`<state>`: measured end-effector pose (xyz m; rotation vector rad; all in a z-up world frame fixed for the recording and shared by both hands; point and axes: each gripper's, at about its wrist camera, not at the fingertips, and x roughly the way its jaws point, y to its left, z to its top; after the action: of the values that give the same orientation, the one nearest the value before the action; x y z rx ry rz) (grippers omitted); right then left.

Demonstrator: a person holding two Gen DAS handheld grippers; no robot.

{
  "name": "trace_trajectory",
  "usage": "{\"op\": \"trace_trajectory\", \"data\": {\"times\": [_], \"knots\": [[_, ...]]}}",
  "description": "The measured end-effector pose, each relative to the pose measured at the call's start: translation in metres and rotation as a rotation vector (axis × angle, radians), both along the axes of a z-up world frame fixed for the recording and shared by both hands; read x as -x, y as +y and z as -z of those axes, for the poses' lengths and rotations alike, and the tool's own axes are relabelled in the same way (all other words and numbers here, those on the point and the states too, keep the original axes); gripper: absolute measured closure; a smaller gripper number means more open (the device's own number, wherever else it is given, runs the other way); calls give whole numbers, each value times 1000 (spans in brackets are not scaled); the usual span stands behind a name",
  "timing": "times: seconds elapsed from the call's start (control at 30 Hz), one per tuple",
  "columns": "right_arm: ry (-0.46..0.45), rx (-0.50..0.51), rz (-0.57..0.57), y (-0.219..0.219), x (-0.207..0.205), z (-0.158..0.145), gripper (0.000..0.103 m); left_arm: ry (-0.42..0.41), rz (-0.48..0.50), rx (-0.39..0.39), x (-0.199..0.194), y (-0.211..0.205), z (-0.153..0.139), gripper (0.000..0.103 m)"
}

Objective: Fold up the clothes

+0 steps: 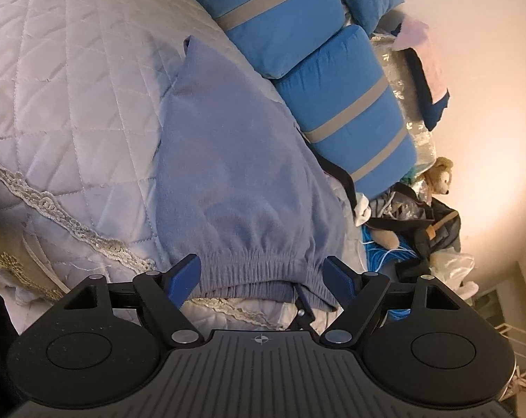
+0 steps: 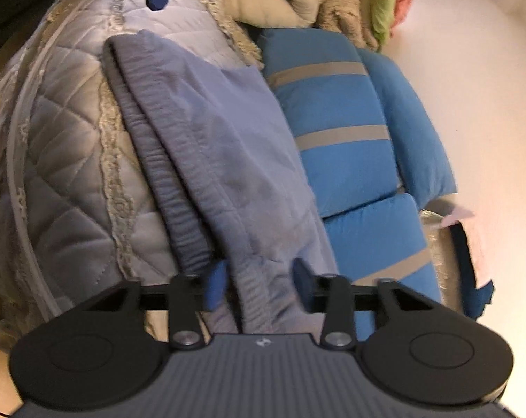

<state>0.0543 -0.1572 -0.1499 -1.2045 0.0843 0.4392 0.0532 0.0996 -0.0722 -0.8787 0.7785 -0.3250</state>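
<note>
While the lavender shorts (image 1: 235, 174) are lying half-folded on the quilted bed (image 1: 71, 87), the left gripper (image 1: 263, 275) is standing wide open with the elastic waistband (image 1: 256, 264) between its blue pads (image 1: 184, 275), nothing pinched. The right gripper (image 2: 259, 282) is sitting narrower, jaws either side of a waistband fold (image 2: 259, 289); that view is blurred, so I cannot tell if the pads are pressing.

To do this step well, both grippers probably need to bite the doubled waistband layers together, deep enough that neither layer slips, then carry the edge evenly so the fold lands square.

Edges and room: the blue striped cushions (image 1: 318, 80) are lying just beside the shorts on the right of the left gripper, nearly touching the fabric, so swinging that way looks tight. Bare quilt is lying open ahead and to the left. The lace-trimmed bed edge (image 1: 71, 223) is running just left of and under the left gripper, so cloth dragged back could slide off. Clutter with a plush bear (image 1: 437, 181) is sitting far right.
</note>
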Motion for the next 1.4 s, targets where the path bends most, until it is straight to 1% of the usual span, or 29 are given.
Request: {"op": "trace_trajectory", "data": {"times": [0.03, 0.07, 0.2, 0.37, 0.6, 0.8, 1.03, 1.3, 1.4], "knots": [[16, 2, -7, 1, -1, 1, 86, 1, -1, 1, 0, 0, 0, 26], [24, 1, -12, 1, -1, 1, 103, 3, -2, 2, -1, 0, 1, 26], [43, -22, -20, 0, 4, -4, 103, 6, -10, 6, -1, 2, 3, 26], [46, -11, -34, -6, 15, -8, 103, 15, -19, 6, -2, 4, 6, 26], [85, -11, -34, -8, 28, -6, 103, 42, -39, -1, -3, 6, 13, 26], [118, -22, -28, -8, 30, -2, 103, 66, -47, -1, -6, 9, 20, 26], [151, -63, -21, -7, 32, -5, 103, 89, -39, -7, -10, 7, 28, 26], [145, -46, -24, -10, 34, -3, 103, 107, -10, 4, -14, 4, 37, 26], [152, -62, -15, -9, 32, -4, 103, 123, -11, 16, -15, 4, 42, 26]]}}
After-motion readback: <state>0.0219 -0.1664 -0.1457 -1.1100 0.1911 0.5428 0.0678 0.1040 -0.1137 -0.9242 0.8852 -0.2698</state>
